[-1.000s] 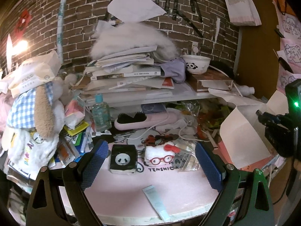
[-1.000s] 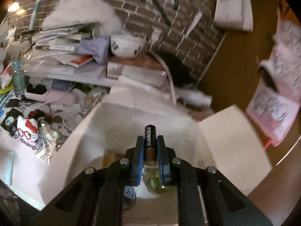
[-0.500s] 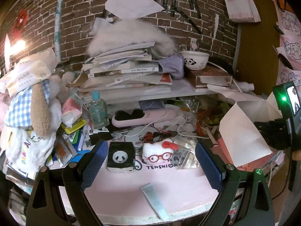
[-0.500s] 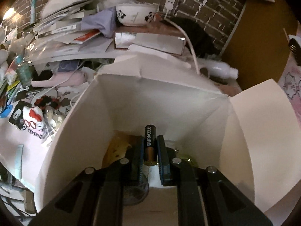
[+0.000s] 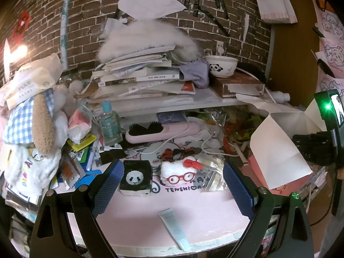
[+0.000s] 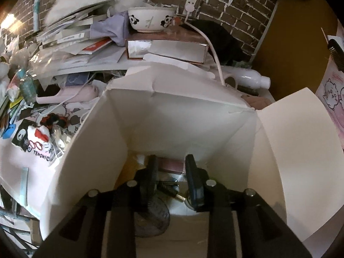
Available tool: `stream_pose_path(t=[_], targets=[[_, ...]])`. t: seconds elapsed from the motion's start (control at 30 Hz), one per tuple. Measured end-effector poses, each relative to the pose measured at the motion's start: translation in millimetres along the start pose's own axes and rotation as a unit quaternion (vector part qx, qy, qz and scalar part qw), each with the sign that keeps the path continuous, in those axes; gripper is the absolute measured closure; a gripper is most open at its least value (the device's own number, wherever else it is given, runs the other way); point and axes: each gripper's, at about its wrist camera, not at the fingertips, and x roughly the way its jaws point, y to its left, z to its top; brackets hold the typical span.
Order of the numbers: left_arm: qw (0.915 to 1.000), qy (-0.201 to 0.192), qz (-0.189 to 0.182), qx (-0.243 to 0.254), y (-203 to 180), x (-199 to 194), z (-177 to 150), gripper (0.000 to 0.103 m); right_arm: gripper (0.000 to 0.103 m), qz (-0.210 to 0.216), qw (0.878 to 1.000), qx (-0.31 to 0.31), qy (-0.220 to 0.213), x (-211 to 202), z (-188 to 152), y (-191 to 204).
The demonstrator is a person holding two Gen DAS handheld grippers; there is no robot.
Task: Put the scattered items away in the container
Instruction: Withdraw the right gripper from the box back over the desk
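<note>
My right gripper (image 6: 171, 159) is open, low inside the white cardboard box (image 6: 182, 120). Nothing is between its fingers. A Duracell battery (image 6: 169, 188) lies on the box floor below them, among other small items partly hidden by the gripper. My left gripper (image 5: 172, 169) stands open above the pink table (image 5: 133, 219). Beyond its blue pads sit a black panda block (image 5: 135, 177), a white plush with red glasses (image 5: 180, 173) and a clear plastic bag (image 5: 211, 172). A pale blue tube (image 5: 175, 229) lies near the front edge. The same box (image 5: 277, 148) stands at the right.
Clutter rings the table: a pink hairbrush (image 5: 161, 132), a small bottle (image 5: 108, 125), cables, sachets and a plush toy (image 5: 32, 129) at the left. A shelf carries stacked books (image 5: 137, 79) and a panda bowl (image 5: 221, 65). A brick wall stands behind.
My right gripper has sunk deeper into the box and opened, and the battery has dropped from it onto the box floor. The left gripper has hardly moved.
</note>
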Motion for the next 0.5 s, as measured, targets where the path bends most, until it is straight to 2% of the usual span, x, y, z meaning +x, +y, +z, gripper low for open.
stream_pose_path(t=[0.13, 0.27, 0.37, 0.5], targets=[[1.0000, 0.004, 0.002, 0.001, 0.9, 1.8, -1.5, 0.010, 0.080, 0.004, 1.000, 0.007, -0.022, -11.8, 0.4, -0.7], [0.9999, 0.010, 0.004, -0.001, 2.9, 3.7, -3.8, 0.010, 0.080, 0.009, 0.998, 0.008, -0.064, -36.5, 2.7, 6.3], [0.9999, 0.014, 0.006, -0.002, 3.4, 5.6, -6.2, 0.010, 0.080, 0.026, 0.995, -0.002, -0.093, -56.7, 2.8, 20.9], [0.9997, 0.023, 0.007, 0.001, 2.5, 9.1, -9.2, 0.010, 0.080, 0.050, 0.992, -0.029, -0.111, -70.6, -0.7, 51.6]])
